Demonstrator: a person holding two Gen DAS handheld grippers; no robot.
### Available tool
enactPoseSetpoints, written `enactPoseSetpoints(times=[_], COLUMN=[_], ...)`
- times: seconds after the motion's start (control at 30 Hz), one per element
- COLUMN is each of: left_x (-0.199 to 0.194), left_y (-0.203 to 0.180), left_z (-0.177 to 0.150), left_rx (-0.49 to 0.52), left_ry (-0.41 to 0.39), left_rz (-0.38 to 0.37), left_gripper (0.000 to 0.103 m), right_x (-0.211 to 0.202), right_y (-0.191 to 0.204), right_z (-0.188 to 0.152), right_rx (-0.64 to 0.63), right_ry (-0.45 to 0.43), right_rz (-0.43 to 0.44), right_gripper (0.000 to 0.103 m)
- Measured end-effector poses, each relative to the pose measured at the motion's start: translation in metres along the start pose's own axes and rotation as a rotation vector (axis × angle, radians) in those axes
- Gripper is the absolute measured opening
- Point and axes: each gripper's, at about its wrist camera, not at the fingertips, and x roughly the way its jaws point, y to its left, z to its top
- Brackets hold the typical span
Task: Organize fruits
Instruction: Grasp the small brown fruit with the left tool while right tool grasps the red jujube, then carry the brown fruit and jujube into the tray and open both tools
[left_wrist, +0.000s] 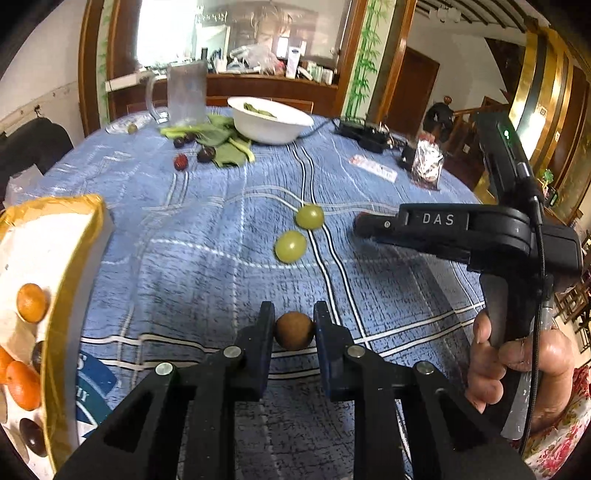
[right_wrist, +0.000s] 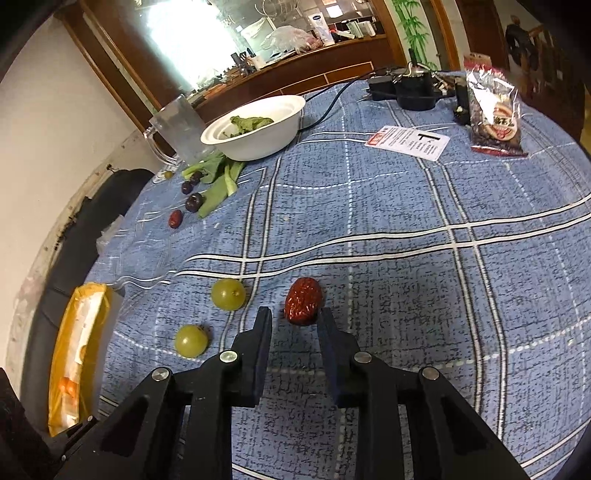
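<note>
My left gripper (left_wrist: 294, 319) is shut on a small round brown fruit (left_wrist: 294, 331) low over the blue checked tablecloth; both pads press its sides. My right gripper (right_wrist: 295, 317) points down at a wrinkled red date (right_wrist: 303, 301) lying on the cloth. The date's near end sits between the tips, against the right pad, with a sliver of cloth showing at the left pad, so the jaws stand narrowly open. Two green grapes (left_wrist: 290, 246) (right_wrist: 228, 293) lie left of the date. In the left wrist view the right gripper (left_wrist: 360, 223) shows side-on, held by a hand (left_wrist: 517, 369).
A yellow-rimmed box (left_wrist: 74, 258) (right_wrist: 79, 350) at the left holds oranges (left_wrist: 32, 302) and dark fruits. At the back stand a white bowl (left_wrist: 273, 125) of greens, a clear jug (left_wrist: 184, 92), loose leaves, dark plums and another date (left_wrist: 181, 161). A snack bag (right_wrist: 495, 114), a card (right_wrist: 408, 142) and cables lie far right.
</note>
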Motion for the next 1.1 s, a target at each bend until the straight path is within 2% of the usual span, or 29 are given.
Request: enactPoseSetpoints(times=[0.2,0.43,0.5,0.6,0.67,0.7,0.73,0.83,0.9,0.97,1.0,1.1], left_x=[-0.024,-0.096,-0.115,-0.131,-0.137,-0.139,-0.140,-0.141,-0.144,-0.150,-0.154,-0.162], left_y=[0.010,0.058,0.074,0.090,0.099,0.105,0.112,0.120,0.126,0.133,0.137,0.150], left_z=[0.003,0.002,-0.002,-0.007,-0.010,-0.013,-0.015,-0.018,-0.021,-0.025,-0.027,-0.030], left_rx=[-0.016,-0.092,-0.132,-0.171,-0.189,-0.206,-0.227,-0.259,-0.269,-0.279,-0.284,-0.300], left_ry=[-0.010,-0.092,-0.123,-0.147,-0.152,-0.150,-0.144,-0.131,-0.128,-0.137,-0.141,-0.149], left_rz=[-0.008,0.081,0.102,0.118,0.131,0.127,0.118,0.118,0.126,0.141,0.151,0.179], left_gripper=[0.020,0.020,0.021,0.021,0.021,0.021,0.021,0.021,0.021,0.021,0.021,0.021], right_x=[-0.006,-0.013,-0.022,-0.032,-0.027,-0.022,-0.015,0.003,0.013,0.019,0.019,0.013], right_y=[0.001,0.006,0.001,-0.002,-0.004,-0.005,-0.003,0.005,0.017,0.026,0.028,0.023], right_z=[0.001,-0.005,-0.001,0.005,0.007,0.007,0.007,0.009,0.010,0.009,0.009,0.006], right_rx=[0.067,0.079,0.075,0.026,0.035,0.036,0.032,-0.026,-0.075,-0.120,-0.139,-0.102], right_ry=[0.006,0.004,-0.038,-0.104,-0.090,-0.083,-0.071,-0.028,-0.018,-0.010,-0.003,0.008], right_rz=[0.170,0.244,0.198,0.068,0.043,0.028,0.009,-0.053,-0.103,-0.175,-0.216,-0.196], right_gripper=[0.027,0.027,0.027,0.027,0.042,0.058,0.062,0.062,0.060,0.042,0.026,0.023])
